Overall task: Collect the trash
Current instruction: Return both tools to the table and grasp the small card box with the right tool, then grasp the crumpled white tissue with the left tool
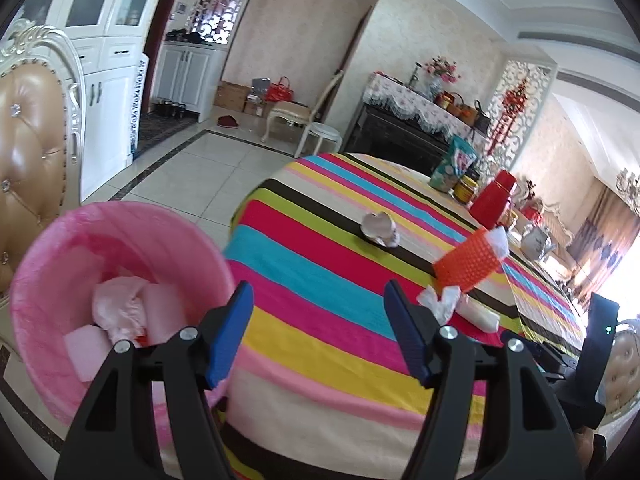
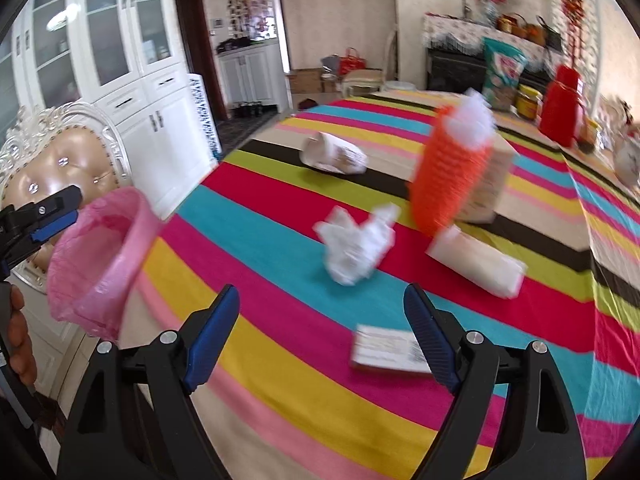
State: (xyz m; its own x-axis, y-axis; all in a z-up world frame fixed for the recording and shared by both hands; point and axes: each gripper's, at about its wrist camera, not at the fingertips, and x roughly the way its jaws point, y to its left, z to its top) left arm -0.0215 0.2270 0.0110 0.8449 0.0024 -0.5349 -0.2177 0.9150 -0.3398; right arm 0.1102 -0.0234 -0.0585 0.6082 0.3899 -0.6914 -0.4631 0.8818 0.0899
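Note:
A bin lined with a pink bag (image 1: 116,280) stands beside the striped table (image 1: 320,320) and holds crumpled pink and white trash; it also shows in the right wrist view (image 2: 104,264). My left gripper (image 1: 318,312) is open and empty, just right of the bin over the table edge. My right gripper (image 2: 322,316) is open and empty above the table, short of a crumpled white tissue (image 2: 356,240). On the table lie a tipped paper cup (image 2: 334,154), a white roll (image 2: 476,264), a small flat box (image 2: 390,350) and an orange mesh holder (image 2: 450,176) stuffed with white tissue.
A padded chair (image 1: 28,152) stands behind the bin. At the table's far end are a red jug (image 2: 562,108), jars, a snack bag (image 2: 502,72) and a teapot (image 1: 534,240). White cabinets (image 2: 132,60) line the left wall.

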